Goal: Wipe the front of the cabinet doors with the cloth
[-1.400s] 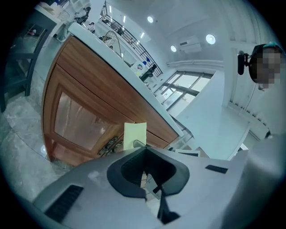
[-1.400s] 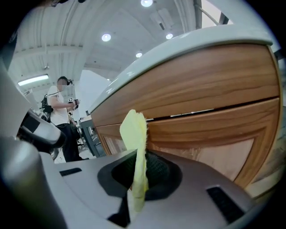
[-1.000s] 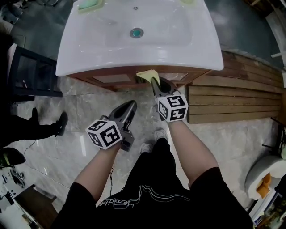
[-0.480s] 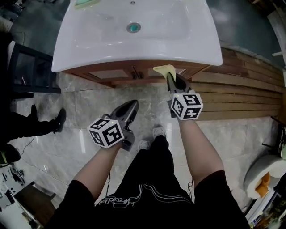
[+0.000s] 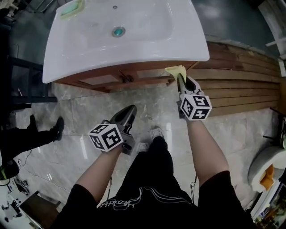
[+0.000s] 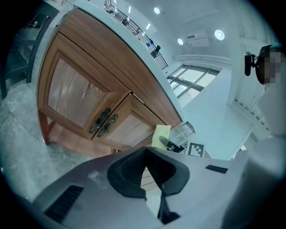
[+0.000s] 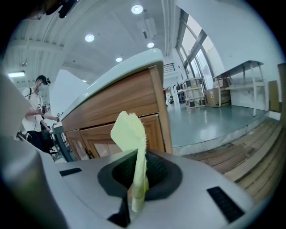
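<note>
The right forearm stretches toward 1 o'clock, its right tongs point(image 5: 180, 79) clamped on the yellow cloth point(image 5: 174, 70). The cloth stands up at the right end of the cabinet doors point(image 5: 103, 79), just under the basin point(image 5: 134, 40) rim. Whether it touches the wood cannot be told. The left tongs point(image 5: 128, 110) sit back near centre, pads together on nothing. At 11 o'clock, a dish point(image 5: 71, 8) holding something green is cut off by the edge.
</note>
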A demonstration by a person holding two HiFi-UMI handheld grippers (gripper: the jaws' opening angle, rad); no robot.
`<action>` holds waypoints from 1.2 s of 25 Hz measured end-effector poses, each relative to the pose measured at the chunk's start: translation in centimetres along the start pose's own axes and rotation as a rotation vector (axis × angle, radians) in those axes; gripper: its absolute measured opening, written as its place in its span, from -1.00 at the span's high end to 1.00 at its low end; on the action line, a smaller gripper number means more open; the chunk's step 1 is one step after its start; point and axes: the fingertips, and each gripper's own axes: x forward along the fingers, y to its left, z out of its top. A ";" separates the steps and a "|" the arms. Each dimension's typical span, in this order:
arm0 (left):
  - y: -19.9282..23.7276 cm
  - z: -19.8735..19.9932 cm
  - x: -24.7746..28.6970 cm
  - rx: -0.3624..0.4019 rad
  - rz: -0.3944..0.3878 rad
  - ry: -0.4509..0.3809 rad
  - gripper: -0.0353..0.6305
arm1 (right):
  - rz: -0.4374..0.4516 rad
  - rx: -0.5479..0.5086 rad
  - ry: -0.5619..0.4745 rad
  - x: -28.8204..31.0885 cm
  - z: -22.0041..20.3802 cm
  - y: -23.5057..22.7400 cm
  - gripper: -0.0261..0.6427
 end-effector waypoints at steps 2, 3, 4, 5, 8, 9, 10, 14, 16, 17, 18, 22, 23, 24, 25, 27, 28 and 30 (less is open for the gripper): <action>0.0 -0.5 0.3 0.000 0.003 0.007 0.88 | -0.027 0.014 0.001 -0.8 -0.4 -1.6 0.80; 0.0 -0.7 0.4 0.001 0.005 0.011 0.88 | -0.038 0.020 0.003 -1.2 -0.6 -2.3 0.80; 0.0 -0.8 0.4 0.001 0.006 0.012 0.88 | -0.047 0.022 0.006 -1.6 -0.8 -2.9 0.80; 0.0 -0.8 0.5 -0.002 0.007 0.010 0.88 | -0.052 0.020 0.008 -1.8 -0.8 -3.4 0.80; 0.2 -1.1 0.8 -0.014 0.019 0.011 0.88 | -0.053 0.010 0.008 -2.2 -0.7 -4.1 0.80; 0.3 -1.4 0.8 -0.010 0.030 0.022 0.88 | -0.050 0.009 0.005 -2.3 -0.8 -4.1 0.80; 0.3 -1.6 0.8 0.000 0.041 0.036 0.88 | -0.042 0.009 -0.001 -2.5 -0.8 -3.8 0.80; 0.1 -1.8 0.2 0.033 0.048 0.059 0.88 | 0.044 -0.018 -0.007 -3.2 -1.9 0.3 0.80; 0.3 -1.4 -0.5 0.032 0.050 0.048 0.88 | 0.106 -0.029 0.001 -3.1 -2.8 3.3 0.80; 0.5 -1.2 -0.8 0.028 0.054 0.043 0.88 | 0.138 -0.030 0.007 -2.9 -3.3 4.8 0.80; 0.8 -1.0 -1.1 0.023 0.060 0.037 0.88 | 0.169 -0.034 0.016 -2.7 -3.8 6.2 0.80; 1.8 -0.5 -2.6 0.020 0.089 0.030 0.88 | 0.260 -0.077 0.058 -1.8 -5.4 11.0 0.80; 2.1 -0.3 -3.1 0.029 0.100 0.031 0.88 | 0.278 -0.090 0.067 -1.5 -5.7 12.0 0.80; 2.5 0.0 -3.5 0.038 0.110 0.028 0.88 | 0.294 -0.107 0.075 -1.1 -6.0 12.9 0.80; 2.9 0.4 -3.9 0.043 0.118 0.022 0.88 | 0.309 -0.126 0.084 -0.6 -6.3 13.7 0.80; 3.8 1.1 -4.6 0.037 0.131 0.002 0.88 | 0.331 -0.153 0.101 0.4 -6.9 14.9 0.80; 4.3 1.4 -5.0 0.029 0.138 -0.008 0.88 | 0.338 -0.159 0.109 0.9 -7.2 15.3 0.80; 5.2 1.4 -5.8 0.012 0.151 -0.017 0.88 | 0.338 -0.162 0.127 1.8 -8.0 16.0 0.80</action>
